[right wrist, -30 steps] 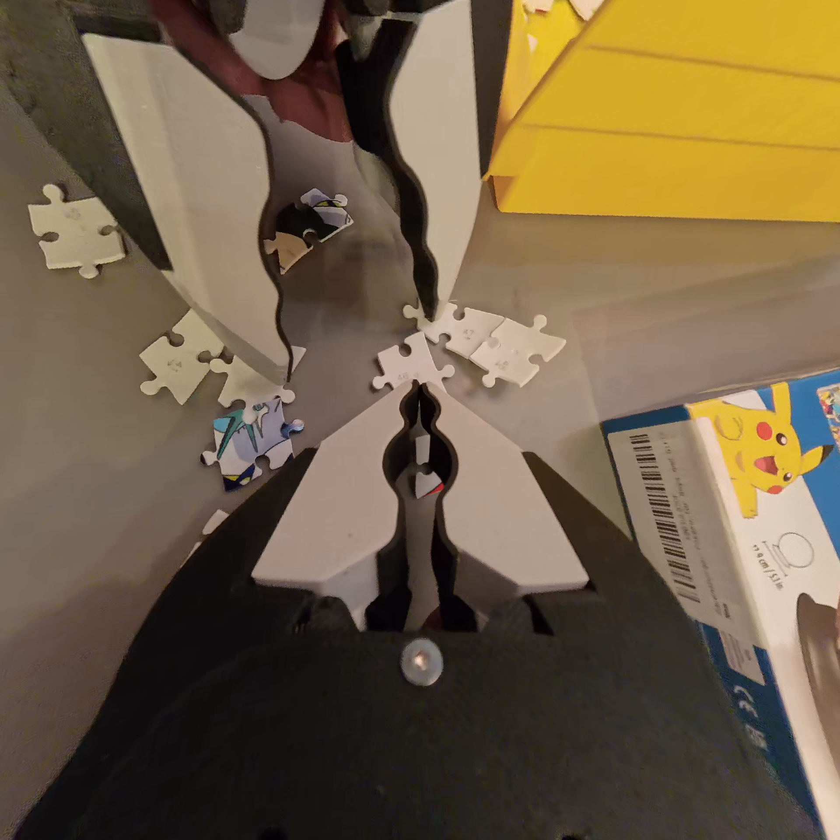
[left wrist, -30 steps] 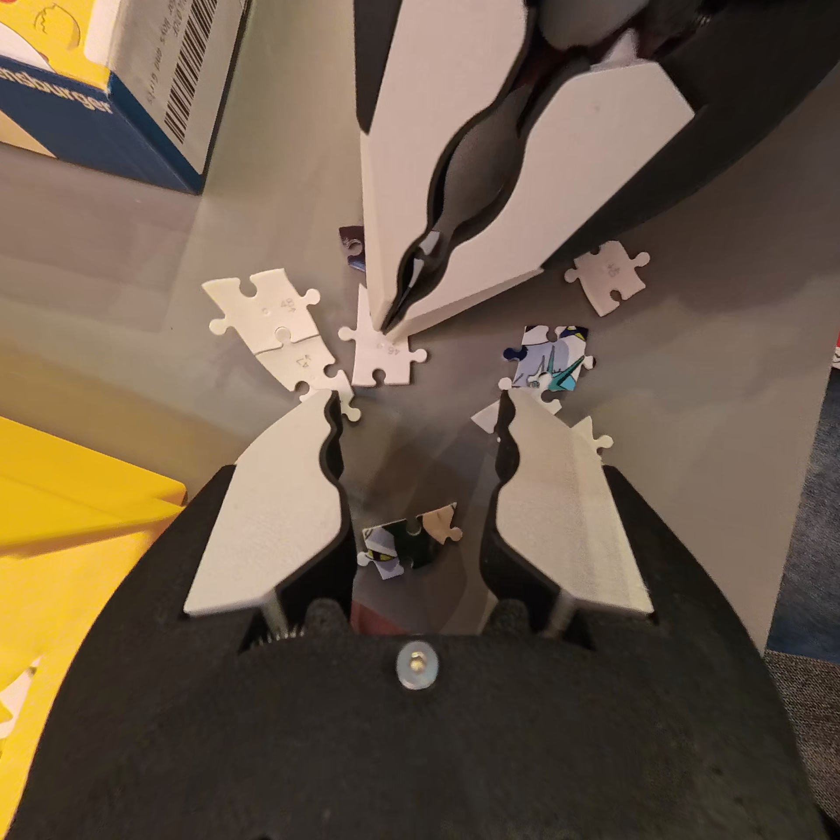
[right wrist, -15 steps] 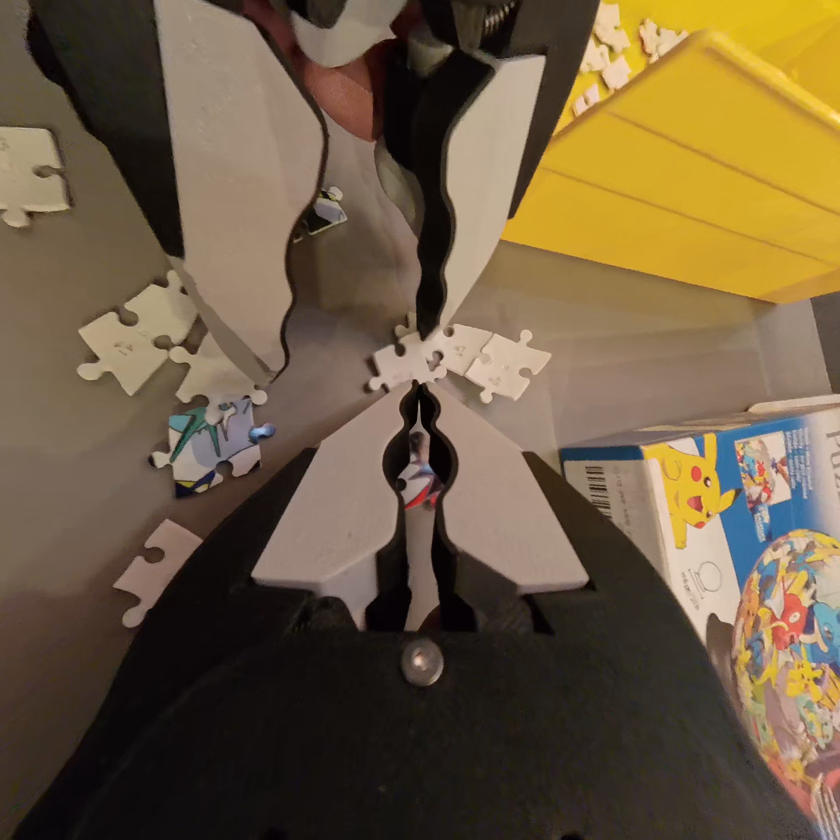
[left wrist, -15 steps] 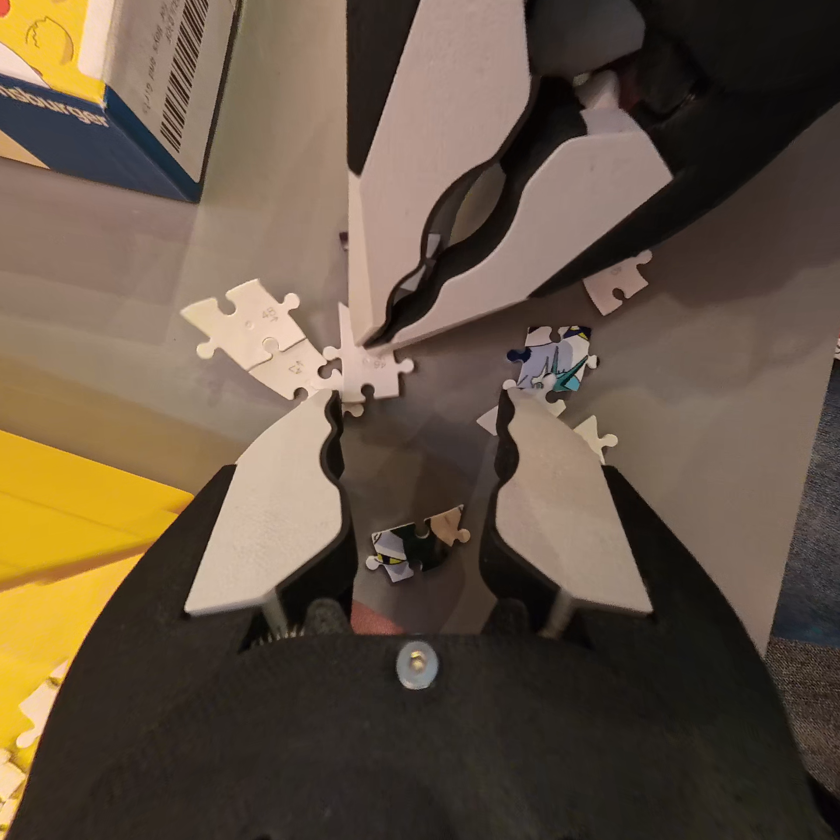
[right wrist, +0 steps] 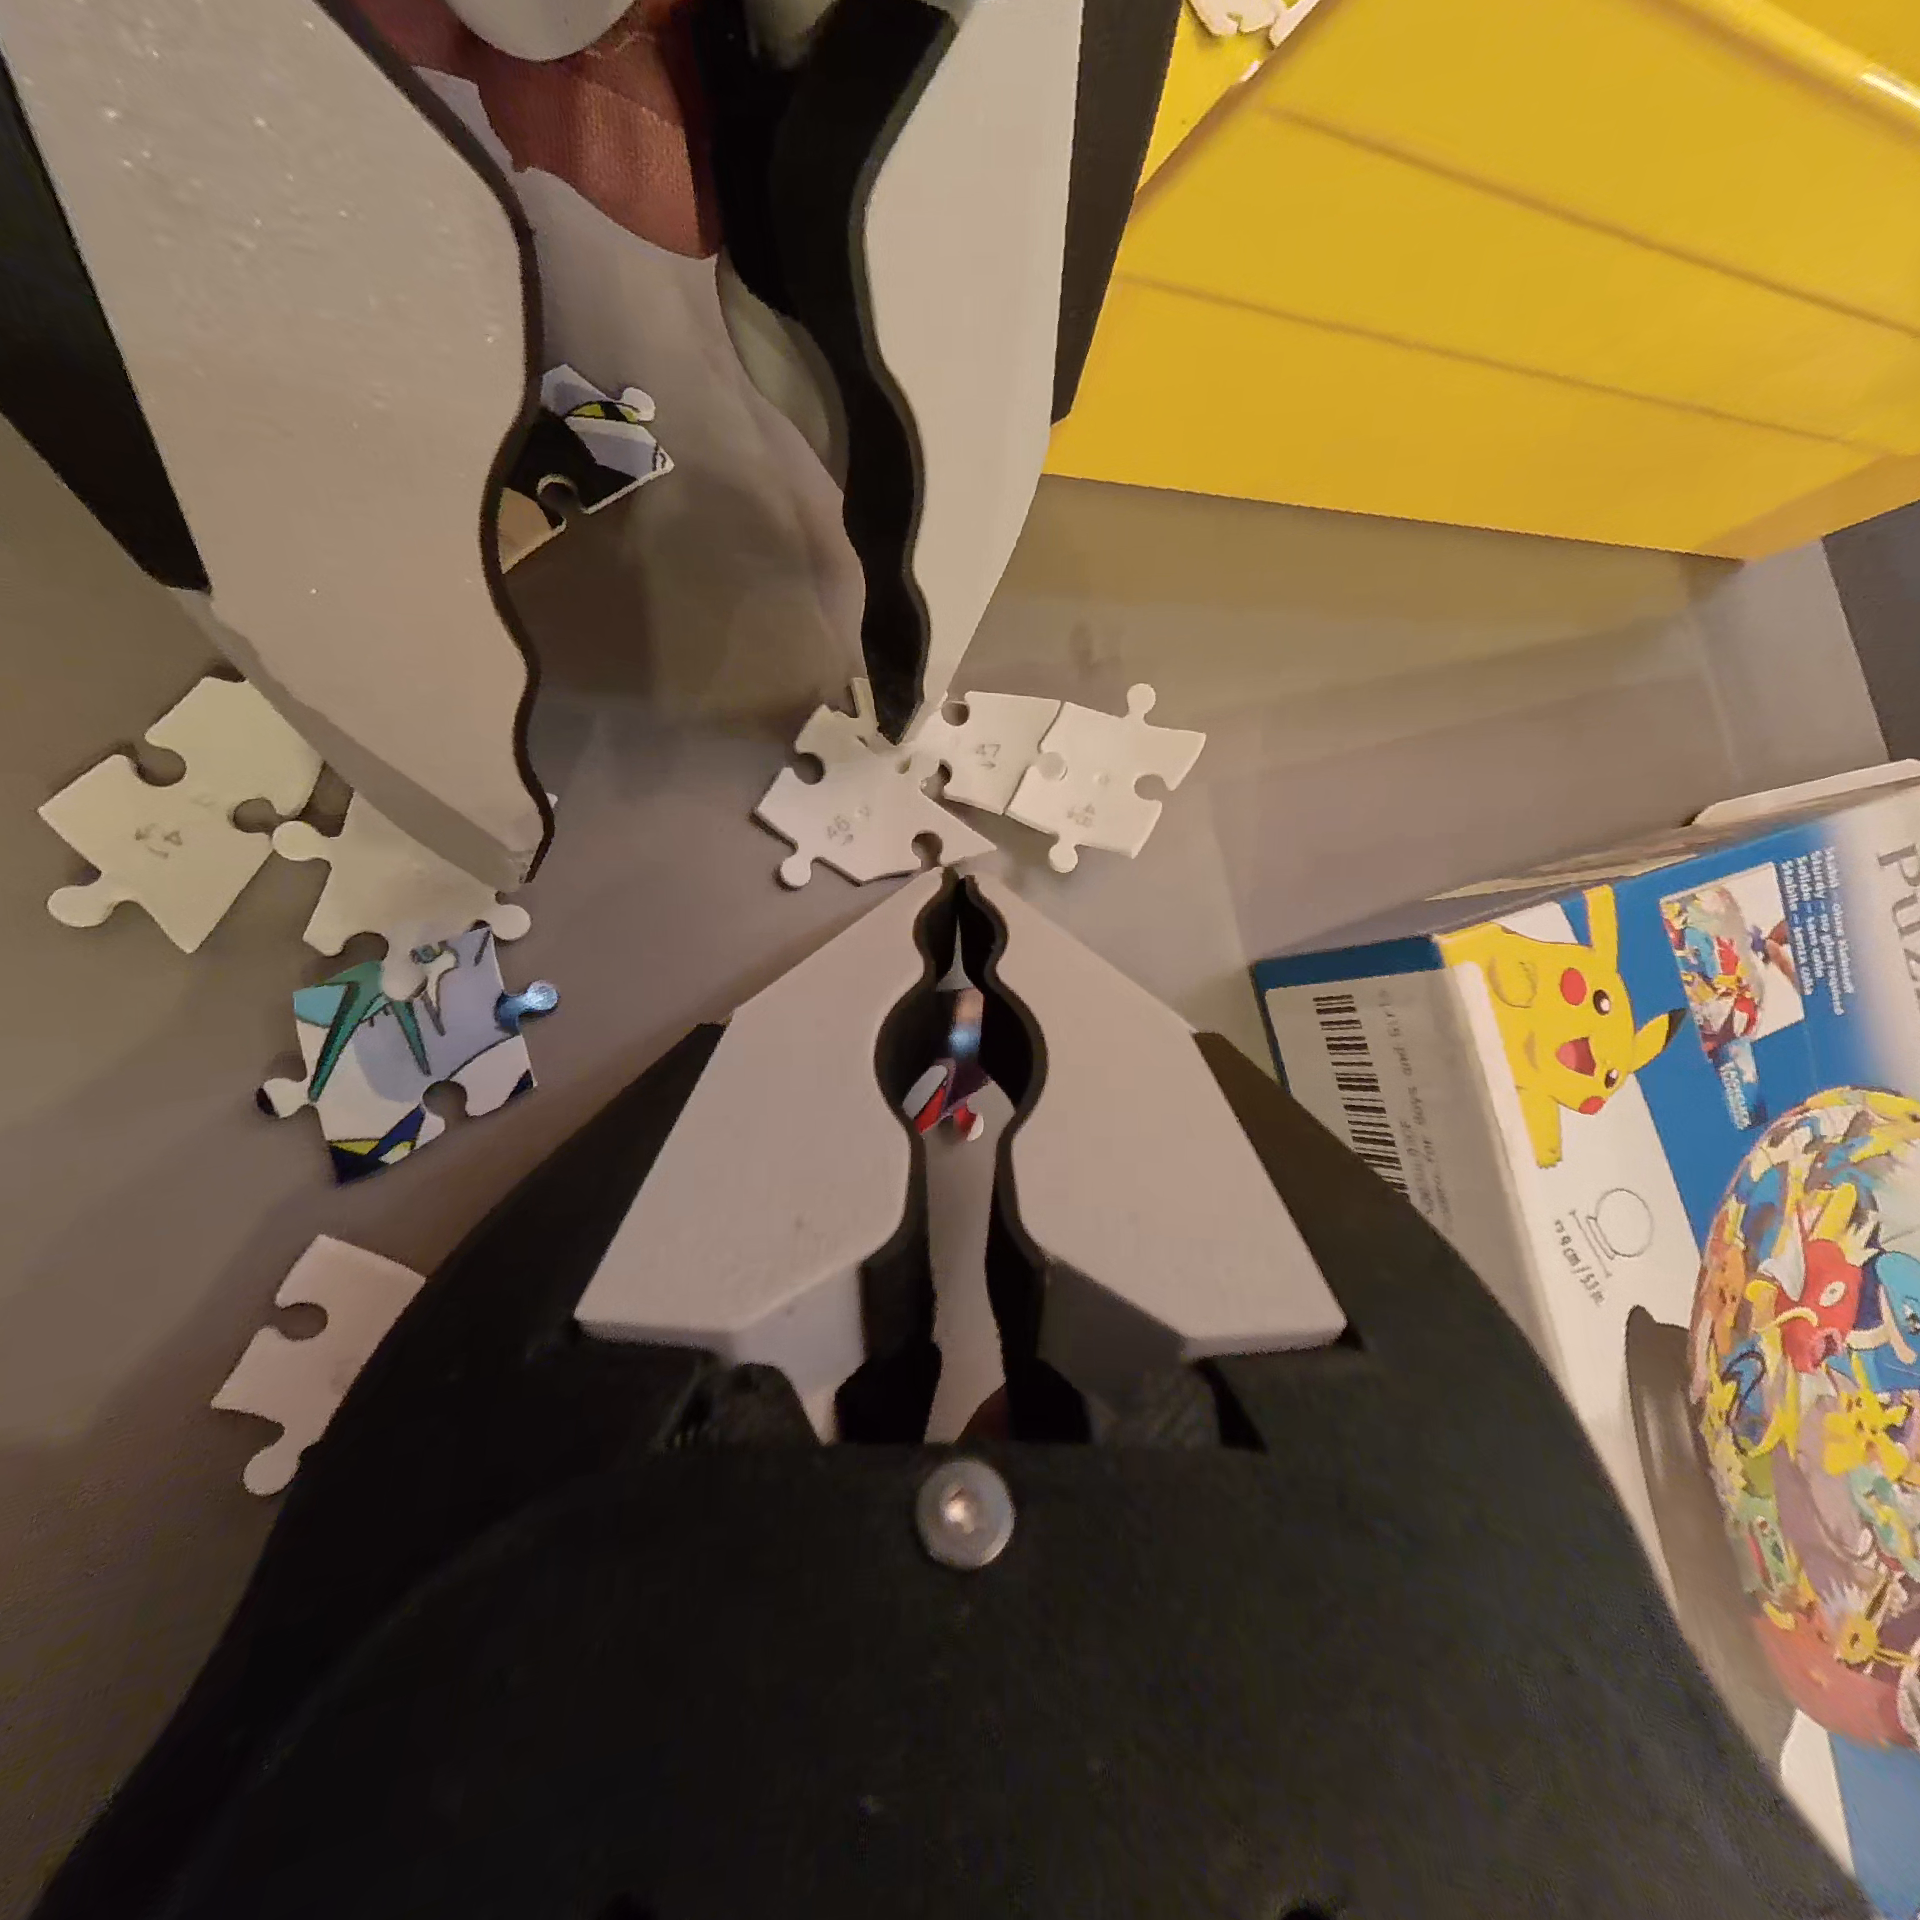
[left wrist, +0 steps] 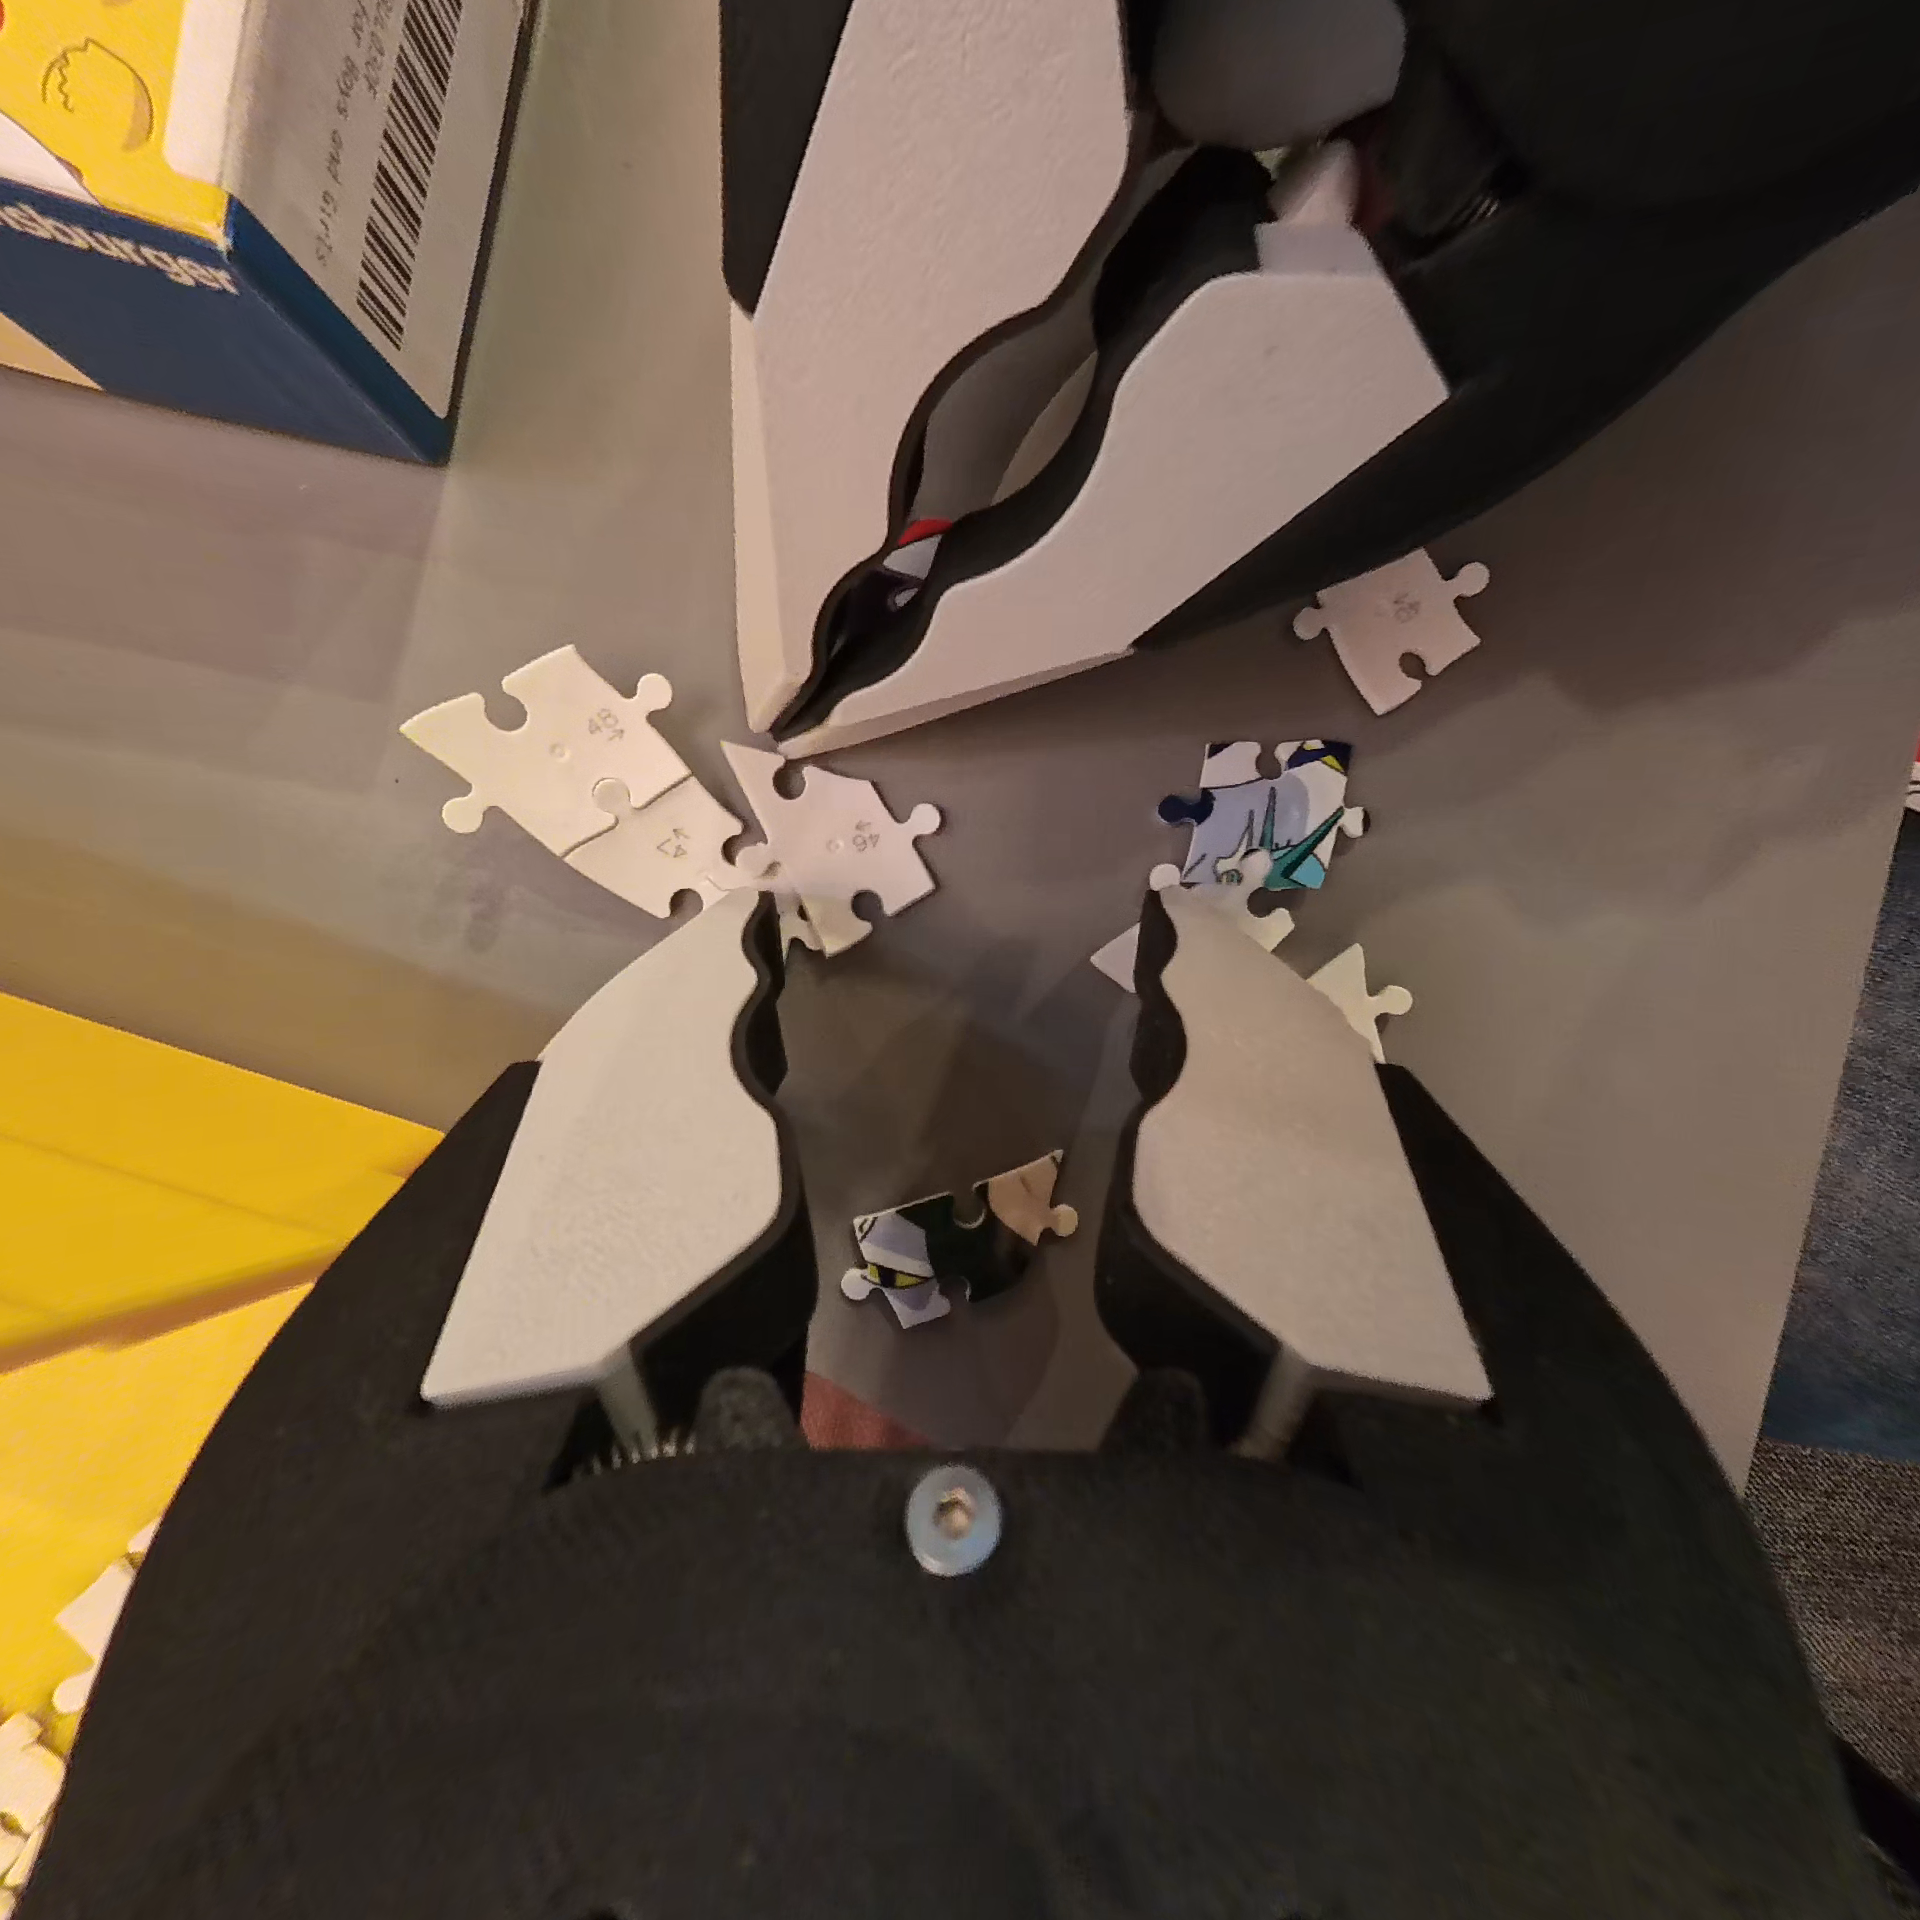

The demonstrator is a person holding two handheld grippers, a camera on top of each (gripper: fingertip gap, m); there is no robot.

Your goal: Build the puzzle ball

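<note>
Lying just beyond right gripper [right wrist: 956, 883]: white puzzle piece [right wrist: 847, 816]

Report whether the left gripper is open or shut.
Open. The left gripper has its two white fingers spread wide apart, with bare grey table and a face-up puzzle piece visible between them.

Numbers mark white puzzle pieces [left wrist: 831, 842]; blue box [right wrist: 1558, 1039] bears lettering and a barcode.

Probably a home or hobby tabletop, can't confirm from these tight views: grey table [left wrist: 312, 582], loose puzzle pieces [left wrist: 1273, 816], retail puzzle box [right wrist: 1621, 1091], yellow bin [right wrist: 1507, 270], carpet-like floor [left wrist: 1860, 1091] at the table edge.
</note>
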